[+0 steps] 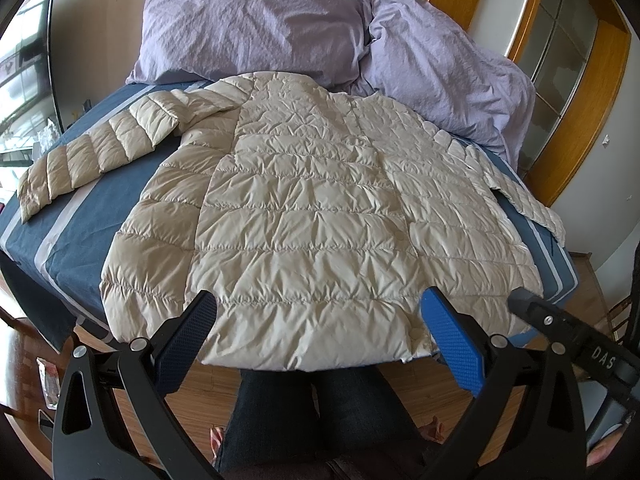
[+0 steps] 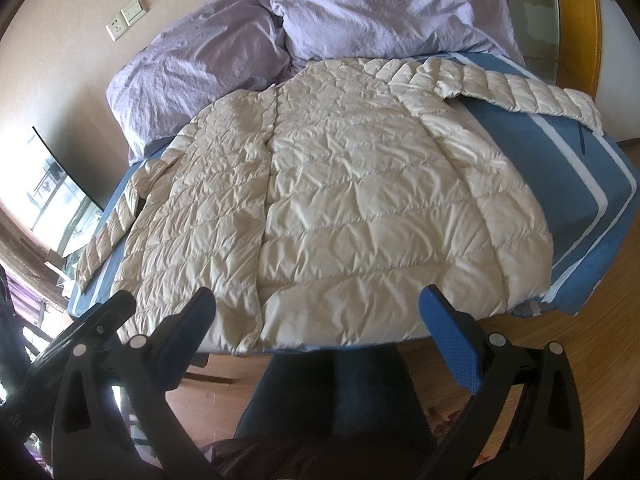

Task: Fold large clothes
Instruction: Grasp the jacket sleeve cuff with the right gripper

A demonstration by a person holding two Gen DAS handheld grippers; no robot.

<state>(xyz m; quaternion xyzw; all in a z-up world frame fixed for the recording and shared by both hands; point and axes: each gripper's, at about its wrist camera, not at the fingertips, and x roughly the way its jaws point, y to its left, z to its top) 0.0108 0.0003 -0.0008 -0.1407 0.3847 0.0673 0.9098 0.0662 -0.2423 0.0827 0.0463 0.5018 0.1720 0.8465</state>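
Left hand-held gripper (image 1: 318,312) and right hand-held gripper (image 2: 316,308) both hang wide open, holding nothing — poised above the jacket's near hem. The jacket (image 1: 320,208) lies flat on the bed (image 1: 80,208), sleeves spread. Likely first fold: each should pinch one sleeve (image 1: 96,152) near the cuff — fold inward, keeping the padding smooth.

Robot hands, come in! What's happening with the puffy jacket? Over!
Left gripper open, holding nothing. Right gripper open, holding nothing. Jacket spread flat on bed, sleeves out, unfolded. Pillows touch collar; hem clear.
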